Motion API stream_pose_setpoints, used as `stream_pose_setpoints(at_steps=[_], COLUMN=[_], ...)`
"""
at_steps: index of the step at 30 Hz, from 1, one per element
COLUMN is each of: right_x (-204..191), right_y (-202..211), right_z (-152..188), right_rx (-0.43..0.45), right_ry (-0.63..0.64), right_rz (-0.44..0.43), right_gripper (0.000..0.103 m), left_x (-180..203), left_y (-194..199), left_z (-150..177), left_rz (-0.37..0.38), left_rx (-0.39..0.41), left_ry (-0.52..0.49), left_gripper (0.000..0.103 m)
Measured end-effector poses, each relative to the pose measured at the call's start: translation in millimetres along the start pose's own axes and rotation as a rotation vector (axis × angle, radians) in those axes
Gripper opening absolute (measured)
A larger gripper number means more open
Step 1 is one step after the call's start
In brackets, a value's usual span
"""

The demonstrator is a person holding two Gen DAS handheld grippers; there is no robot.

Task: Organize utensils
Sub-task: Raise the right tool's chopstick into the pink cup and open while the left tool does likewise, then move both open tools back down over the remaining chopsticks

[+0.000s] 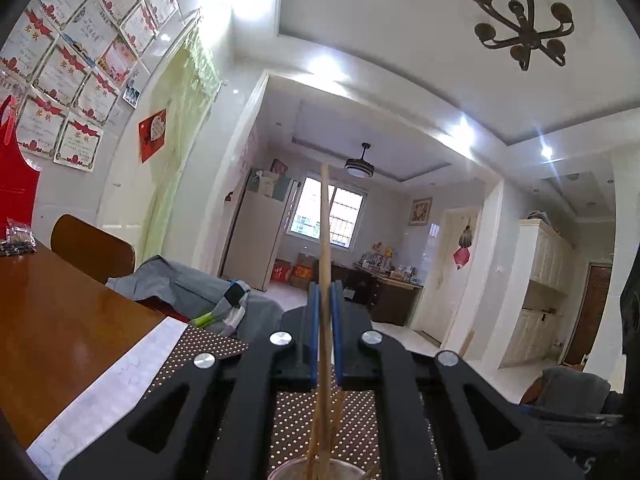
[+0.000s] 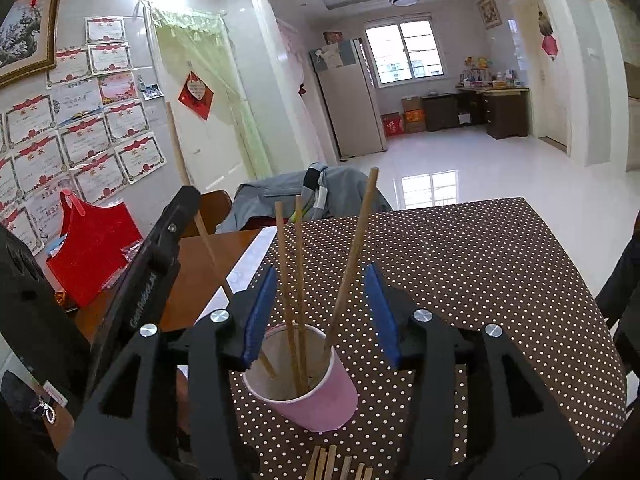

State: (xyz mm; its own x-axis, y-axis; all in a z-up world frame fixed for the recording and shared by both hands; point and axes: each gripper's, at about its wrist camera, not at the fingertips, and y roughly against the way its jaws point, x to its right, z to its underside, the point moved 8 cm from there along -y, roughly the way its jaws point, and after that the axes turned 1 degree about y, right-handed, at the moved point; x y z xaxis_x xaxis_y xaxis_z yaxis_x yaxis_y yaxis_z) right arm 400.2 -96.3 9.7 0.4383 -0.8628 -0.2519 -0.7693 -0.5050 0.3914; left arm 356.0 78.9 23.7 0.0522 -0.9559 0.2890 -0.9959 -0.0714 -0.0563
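Note:
A pink paper cup (image 2: pixel 310 384) stands on the polka-dot cloth and holds three wooden chopsticks (image 2: pixel 352 256) leaning outward. My right gripper (image 2: pixel 324 312) is open, its blue pads on either side of the cup's rim, touching nothing. My left gripper (image 1: pixel 328 300) is shut on one chopstick (image 1: pixel 325 240), held upright with its lower end over the cup rim (image 1: pixel 320 470). The left gripper also shows in the right wrist view (image 2: pixel 176 216), left of the cup, with its chopstick (image 2: pixel 180 160) slanting down to the cup. Several more chopsticks (image 2: pixel 332 464) lie on the cloth near me.
The brown polka-dot cloth (image 2: pixel 480 280) covers the table's right part; bare wood (image 1: pixel 60 312) lies left. A red gift bag (image 2: pixel 92 248) stands at the left. A chair draped with a grey jacket (image 2: pixel 304 192) is behind the table.

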Motion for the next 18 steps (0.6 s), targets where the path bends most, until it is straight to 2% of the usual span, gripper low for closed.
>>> stream_pose_setpoints(at_steps=[3, 7, 11, 12, 15, 18], right_x=[0.2, 2.2, 6.3, 6.4, 6.9, 6.2], right_y=[-1.0, -1.6, -2.7, -3.0, -4.2, -2.7], right_z=[0.1, 0.2, 1.7, 1.8, 1.8, 1.7], right_rx=[-0.001, 0.003, -0.005, -0.008, -0.011, -0.013], right_ry=[0.011, 0.041, 0.046, 0.048, 0.053, 0.055], right_rz=[0.018, 0.071, 0.086, 0.088, 0.094, 0.09], right_gripper=[0.051, 0.052, 0.052, 0.052, 0.053, 0.053], left_x=[-0.7, -0.2, -3.6, -4.4, -6.5, -5.7], left_y=[1.7, 2.9, 4.0, 4.5, 6.7, 9.8], left_z=[1.3, 6.5, 12.3, 13.6, 15.2, 15.3], left_rz=[-0.002, 0.008, 0.014, 0.013, 0.015, 0.015], left_rx=[-0.006, -0.028, -0.062, -0.069, -0.083, -0.094], left_ry=[-0.006, -0.028, -0.028, -0.026, -0.024, -0.037], left_gripper=[0.006, 0.006, 0.007, 0.008, 0.022, 0.022])
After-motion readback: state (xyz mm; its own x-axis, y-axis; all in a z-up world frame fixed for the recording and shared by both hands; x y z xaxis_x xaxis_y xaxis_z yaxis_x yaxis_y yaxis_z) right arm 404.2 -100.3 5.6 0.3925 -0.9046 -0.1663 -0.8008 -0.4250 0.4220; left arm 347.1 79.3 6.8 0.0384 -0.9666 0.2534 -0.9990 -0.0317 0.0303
